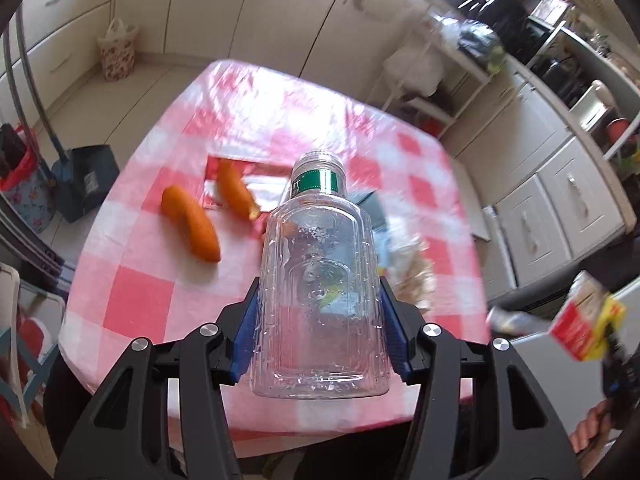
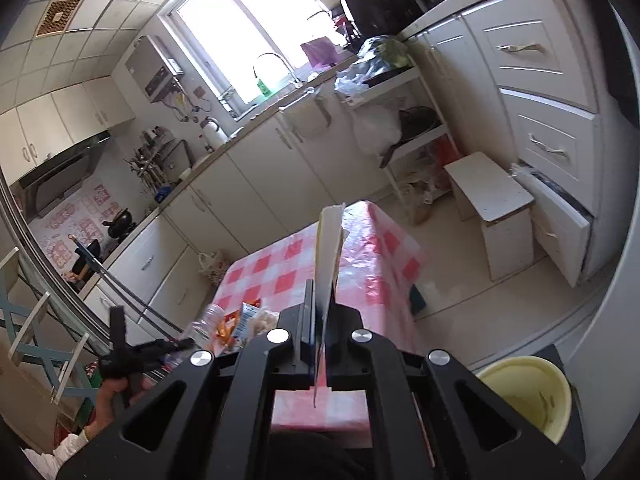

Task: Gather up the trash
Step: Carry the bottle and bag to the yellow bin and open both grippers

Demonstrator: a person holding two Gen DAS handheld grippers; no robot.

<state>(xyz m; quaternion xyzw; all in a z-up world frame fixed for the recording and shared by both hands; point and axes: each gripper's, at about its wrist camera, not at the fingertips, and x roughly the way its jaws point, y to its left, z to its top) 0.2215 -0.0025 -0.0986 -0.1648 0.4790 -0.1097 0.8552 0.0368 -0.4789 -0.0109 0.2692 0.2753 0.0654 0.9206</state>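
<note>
Left wrist view: the left gripper (image 1: 320, 312) has its blue pads clamped on either side of a clear, empty plastic bottle with a green neck band (image 1: 320, 280), holding it above the near edge of the table with the pink-and-white checked plastic cloth (image 1: 132, 300). Beyond it, two orange peel pieces (image 1: 192, 228) lie on the cloth, one across a shiny red-edged foil wrapper (image 1: 256, 184). Crumpled wrappers sit just behind the bottle, blurred. Far right, a red-and-yellow flattened carton (image 1: 584, 320) is up in the air, off the table's edge.

Right wrist view: the right gripper (image 2: 318, 292) is pressed together, pinching that carton edge-on; it stands up between the jaws as a thin white slab. Below right, a pale yellow plastic bucket (image 2: 524, 392) sits on the floor. At left, a person's hand (image 2: 116, 392) grips the other tool's handle, bottle visible over the table.
</note>
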